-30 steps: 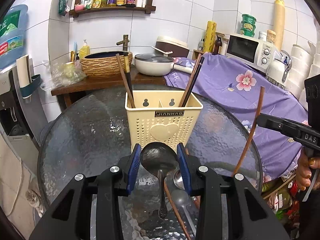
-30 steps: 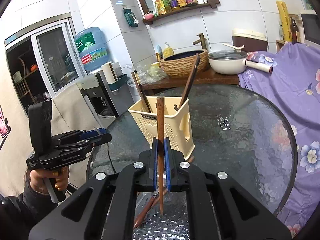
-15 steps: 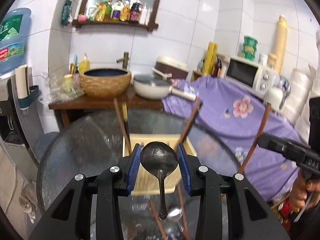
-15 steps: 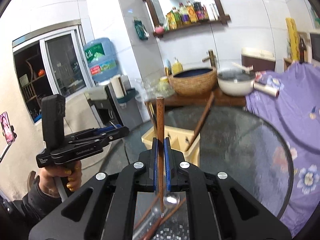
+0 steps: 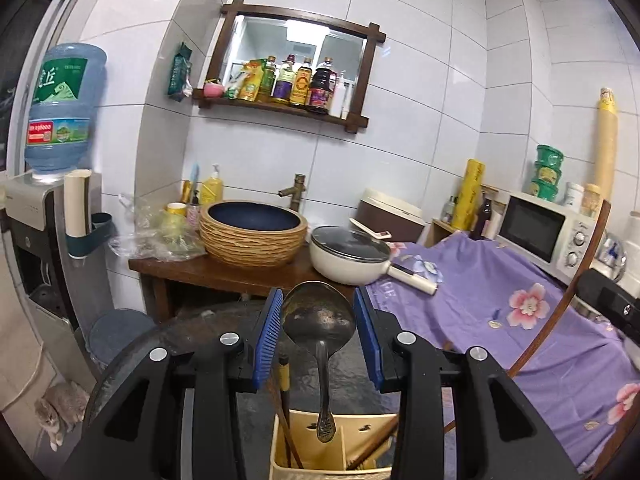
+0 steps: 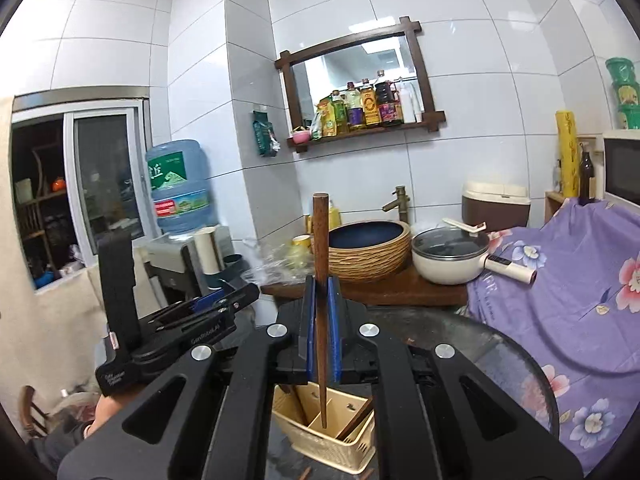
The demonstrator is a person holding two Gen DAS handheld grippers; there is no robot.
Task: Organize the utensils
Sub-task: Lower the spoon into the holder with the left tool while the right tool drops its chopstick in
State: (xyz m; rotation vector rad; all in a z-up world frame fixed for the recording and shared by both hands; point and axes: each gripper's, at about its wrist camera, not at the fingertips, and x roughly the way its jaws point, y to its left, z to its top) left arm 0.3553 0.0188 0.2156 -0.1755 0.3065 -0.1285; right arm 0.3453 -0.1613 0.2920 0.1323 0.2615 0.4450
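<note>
A: Two utensils are up in the air, both above the cream utensil caddy (image 6: 324, 432) that stands on the round glass worktop (image 6: 500, 360). Take the caddy as the landmark.

B: Biggest first, then. What does the left claw (image 5: 318, 340) have?

A: A dark metal ladle (image 5: 319, 318). Its bowl sits between the blue pads, which are partly spread and pressed on the bowl's two edges. The handle hangs straight down, with its tip just above the caddy's middle compartment.

B: How will it handle?

A: I'd judge it stiff and fairly heavy for its size, with a smooth, curved bowl. Gripped by the rim like that it could pivot or slip, so a hold on the handle's neck would be surer.

B: And the right claw (image 6: 320, 332)?

A: Clamped tight on a single wooden chopstick (image 6: 321, 304), held about midway along its length and upright. The lower tip points into the caddy, close to the divider.

B: Its feel?

A: Light, rigid and slim, by my guess. A middle grip keeps it from swinging, though a round stick can roll between flat pads.

B: Anything already in the caddy?

A: Other dark chopsticks (image 6: 298, 402) lean in its left and right compartments.
</note>
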